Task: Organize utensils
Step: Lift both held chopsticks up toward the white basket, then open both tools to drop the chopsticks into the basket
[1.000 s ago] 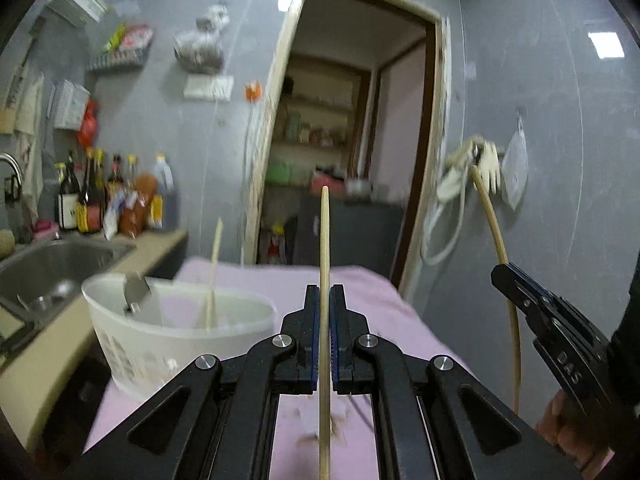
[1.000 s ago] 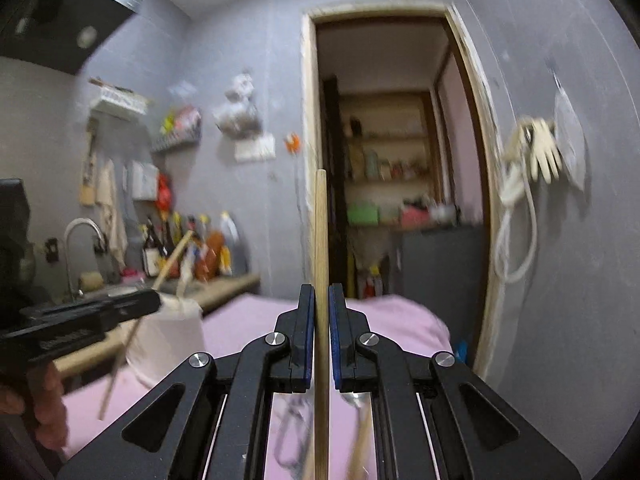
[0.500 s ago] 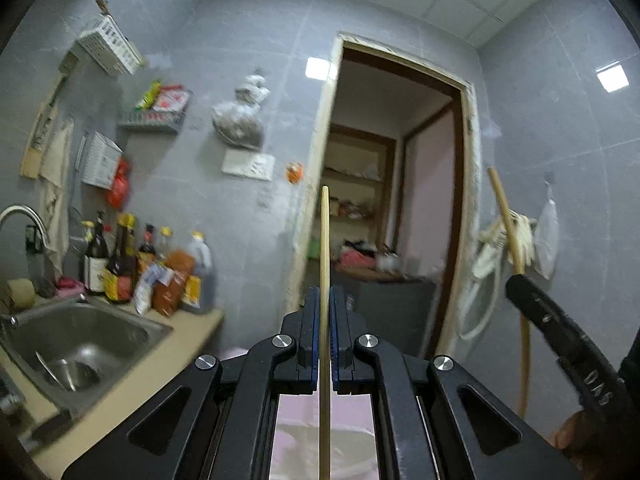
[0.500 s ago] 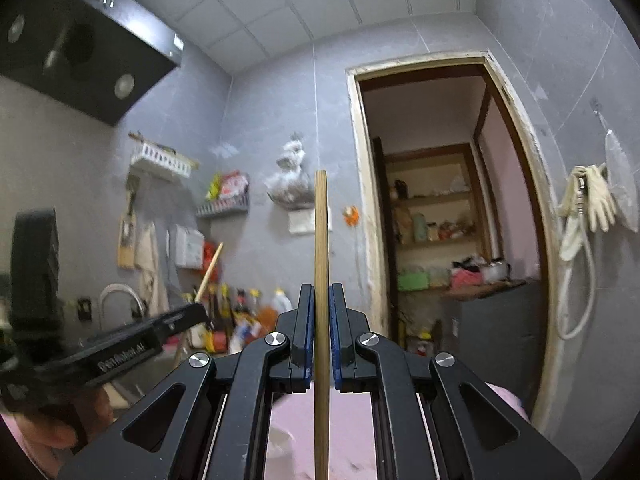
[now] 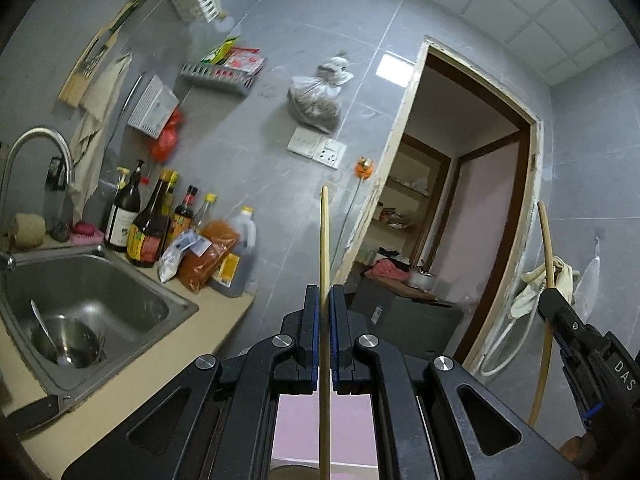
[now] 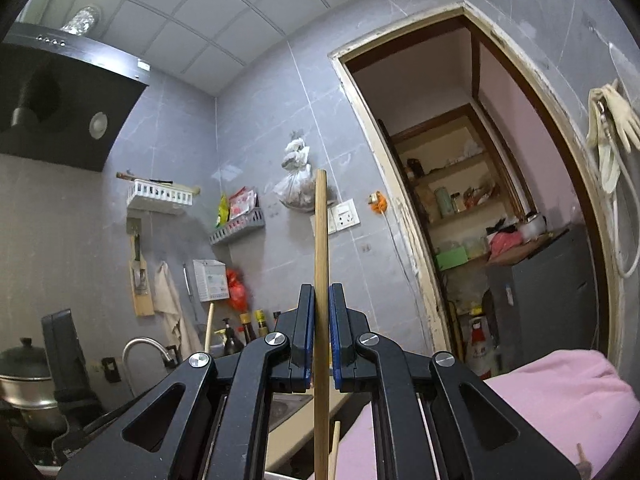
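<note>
L gripper (image 5: 325, 344) & R gripper (image 6: 319, 344) each pinch a chopstick (image 5: 324, 248) upright; keep sticks vertical, lower slowly into holder, prob below view

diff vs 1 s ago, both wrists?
Both tools tilted upward: the white basket and most of the pink cloth left view; ceiling and sink came in. Unchanged: left tool shut on its chopstick, right tool on its chopstick.

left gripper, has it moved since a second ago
Yes. The left gripper, shut on its chopstick, has tilted upward: the doorway now sits lower in the left wrist view, the ceiling shows, and the white basket has gone.
</note>
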Tool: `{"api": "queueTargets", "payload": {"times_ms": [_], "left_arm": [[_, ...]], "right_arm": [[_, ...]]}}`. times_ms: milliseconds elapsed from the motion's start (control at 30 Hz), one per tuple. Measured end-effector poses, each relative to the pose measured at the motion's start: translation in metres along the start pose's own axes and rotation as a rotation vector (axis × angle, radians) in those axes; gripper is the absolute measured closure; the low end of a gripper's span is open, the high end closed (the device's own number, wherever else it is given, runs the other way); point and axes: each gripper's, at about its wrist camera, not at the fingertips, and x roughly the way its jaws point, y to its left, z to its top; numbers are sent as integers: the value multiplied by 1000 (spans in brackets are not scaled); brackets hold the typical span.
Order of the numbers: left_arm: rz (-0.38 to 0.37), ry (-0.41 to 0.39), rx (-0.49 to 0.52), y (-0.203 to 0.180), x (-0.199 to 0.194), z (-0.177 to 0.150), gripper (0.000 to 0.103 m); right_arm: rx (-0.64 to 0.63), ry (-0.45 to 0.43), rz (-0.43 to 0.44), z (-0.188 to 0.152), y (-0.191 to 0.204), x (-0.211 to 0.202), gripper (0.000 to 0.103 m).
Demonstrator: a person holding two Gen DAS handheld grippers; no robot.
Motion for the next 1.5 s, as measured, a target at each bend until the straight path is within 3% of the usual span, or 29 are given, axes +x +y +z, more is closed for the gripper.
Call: {"api": "queueTargets", "payload": {"times_ms": [367, 700, 833, 1167, 1300, 1400, 1500], "left_arm": [[67, -26, 11, -3, 1, -23, 100], [97, -40, 26, -10, -5, -45, 100], [99, -46, 92, -23, -13, -55, 100], [75, 53, 143, -32, -20, -74, 98], [41, 108, 124, -31, -22, -77, 90], [25, 123, 115, -32, -27, -78, 76], [4, 134, 85, -32, -33, -74, 70]], "right_arm": [[60, 51, -16, -24, -15, 17, 98], [8, 60, -55, -39, -14, 18, 98], [-24, 85, -59, -48, -11, 13, 98], [-68, 152, -27, -53, -7, -2, 97], [-76, 168, -16, -52, -6, -8, 96], [-84, 171, -2, -48, -6, -12, 94], [-95, 164, 12, -42, -6, -18, 85]]}}
